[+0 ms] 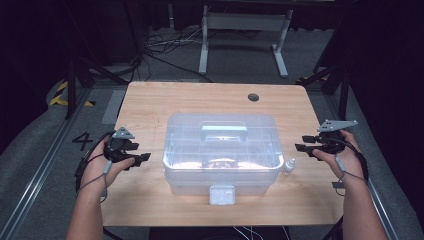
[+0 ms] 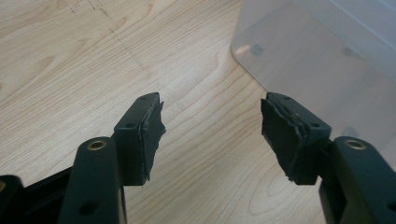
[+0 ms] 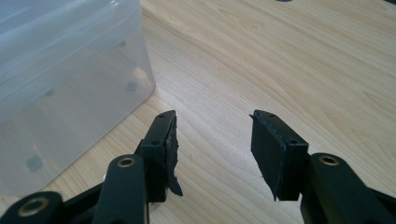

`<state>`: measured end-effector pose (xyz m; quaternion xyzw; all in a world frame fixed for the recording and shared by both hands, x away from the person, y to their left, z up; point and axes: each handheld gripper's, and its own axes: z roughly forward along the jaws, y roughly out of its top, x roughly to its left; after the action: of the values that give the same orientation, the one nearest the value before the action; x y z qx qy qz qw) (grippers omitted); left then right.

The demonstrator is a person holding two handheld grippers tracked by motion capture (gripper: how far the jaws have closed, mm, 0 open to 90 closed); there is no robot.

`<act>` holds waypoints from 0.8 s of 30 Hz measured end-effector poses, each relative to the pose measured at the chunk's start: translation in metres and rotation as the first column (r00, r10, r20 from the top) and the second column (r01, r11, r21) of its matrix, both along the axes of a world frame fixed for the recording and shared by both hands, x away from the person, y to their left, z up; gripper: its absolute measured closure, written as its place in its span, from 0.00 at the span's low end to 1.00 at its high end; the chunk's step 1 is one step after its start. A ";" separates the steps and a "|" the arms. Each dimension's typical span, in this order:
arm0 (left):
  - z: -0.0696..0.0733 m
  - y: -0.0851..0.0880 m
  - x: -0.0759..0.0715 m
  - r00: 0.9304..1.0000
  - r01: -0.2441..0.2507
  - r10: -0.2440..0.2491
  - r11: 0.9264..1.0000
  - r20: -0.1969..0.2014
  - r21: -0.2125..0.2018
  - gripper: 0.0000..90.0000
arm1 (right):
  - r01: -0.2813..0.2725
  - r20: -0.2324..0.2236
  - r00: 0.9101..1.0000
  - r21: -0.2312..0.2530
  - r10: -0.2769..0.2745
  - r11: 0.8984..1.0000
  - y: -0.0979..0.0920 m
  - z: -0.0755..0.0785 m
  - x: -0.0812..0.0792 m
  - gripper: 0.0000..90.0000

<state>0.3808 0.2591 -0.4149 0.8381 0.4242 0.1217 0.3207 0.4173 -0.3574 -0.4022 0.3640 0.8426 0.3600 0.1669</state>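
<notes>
Barely begun: lidded clear box [image 1: 221, 150] untouched mid-counter [image 1: 150, 100], left tool [image 1: 142, 158] and right tool [image 1: 302, 142] flanking it, both agape, empty.

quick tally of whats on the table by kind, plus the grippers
clear plastic storage box with lid and handle: 1
small white bottle beside the box: 1
grippers, left gripper and right gripper, both open and empty: 2
total: 4
</notes>
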 end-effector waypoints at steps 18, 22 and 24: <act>0.036 -0.013 -0.001 0.996 0.071 -0.069 0.997 0.061 -0.019 0.42 | 0.023 -0.005 1.000 0.003 -0.023 1.000 0.002 0.003 -0.003 0.52; 0.054 -0.018 -0.002 0.992 0.088 -0.085 0.996 0.088 -0.024 0.43 | 0.023 -0.011 1.000 0.000 -0.023 1.000 0.003 0.001 -0.002 0.52; 0.063 -0.021 -0.002 0.990 0.095 -0.093 0.995 0.106 -0.018 0.43 | 0.023 -0.014 1.000 0.002 -0.023 1.000 0.004 0.000 -0.002 0.52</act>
<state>0.3789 0.2382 -0.3522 0.8459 0.3681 0.1456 0.3574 0.4148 -0.3538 -0.4019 0.3761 0.8392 0.3565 0.1649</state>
